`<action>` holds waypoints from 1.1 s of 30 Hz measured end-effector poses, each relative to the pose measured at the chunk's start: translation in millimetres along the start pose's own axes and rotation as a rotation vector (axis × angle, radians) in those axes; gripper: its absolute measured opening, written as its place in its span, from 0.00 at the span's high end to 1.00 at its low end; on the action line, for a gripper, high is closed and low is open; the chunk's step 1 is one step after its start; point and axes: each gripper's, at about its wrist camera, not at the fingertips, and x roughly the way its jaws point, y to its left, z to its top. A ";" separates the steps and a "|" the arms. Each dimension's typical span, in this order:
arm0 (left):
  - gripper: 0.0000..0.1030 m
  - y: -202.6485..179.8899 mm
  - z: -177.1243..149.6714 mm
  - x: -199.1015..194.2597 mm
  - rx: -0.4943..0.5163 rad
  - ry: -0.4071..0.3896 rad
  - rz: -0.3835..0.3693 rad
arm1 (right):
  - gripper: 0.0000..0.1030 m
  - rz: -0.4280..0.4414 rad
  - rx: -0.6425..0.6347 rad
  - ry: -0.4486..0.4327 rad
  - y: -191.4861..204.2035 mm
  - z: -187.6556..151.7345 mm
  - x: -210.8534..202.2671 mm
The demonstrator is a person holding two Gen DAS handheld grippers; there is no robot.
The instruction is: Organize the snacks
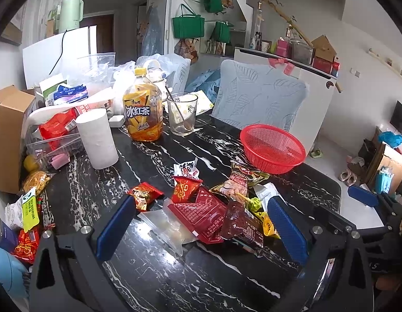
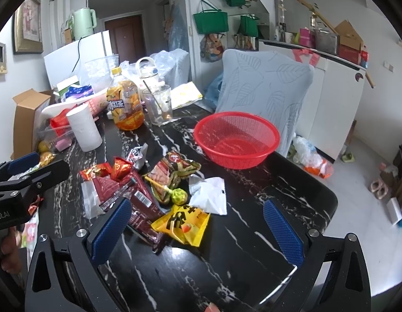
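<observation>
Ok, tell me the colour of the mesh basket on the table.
Red; the basket shows best in the right wrist view.

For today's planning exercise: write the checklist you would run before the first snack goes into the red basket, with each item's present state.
1. Red basket empty and upright: ok.
2. Left gripper open, holding nothing: ok.
3. Right gripper open, holding nothing: ok.
4. Yellow packet lies between the right gripper's fingers: ok.
5. Snacks lie apart for single picking: not ok, the dark red packets overlap.
6. Packets sealed: cannot tell.
</observation>
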 end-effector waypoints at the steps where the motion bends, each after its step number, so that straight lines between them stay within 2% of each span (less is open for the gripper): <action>1: 0.00 -0.3 0.1 -0.4 0.000 -0.001 0.000 | 0.00 0.000 0.002 0.000 -0.4 -0.1 -0.2; 33: 0.00 -1.7 -2.7 0.9 0.003 0.007 -0.004 | 0.00 -0.005 0.009 0.002 -2.8 0.1 -0.5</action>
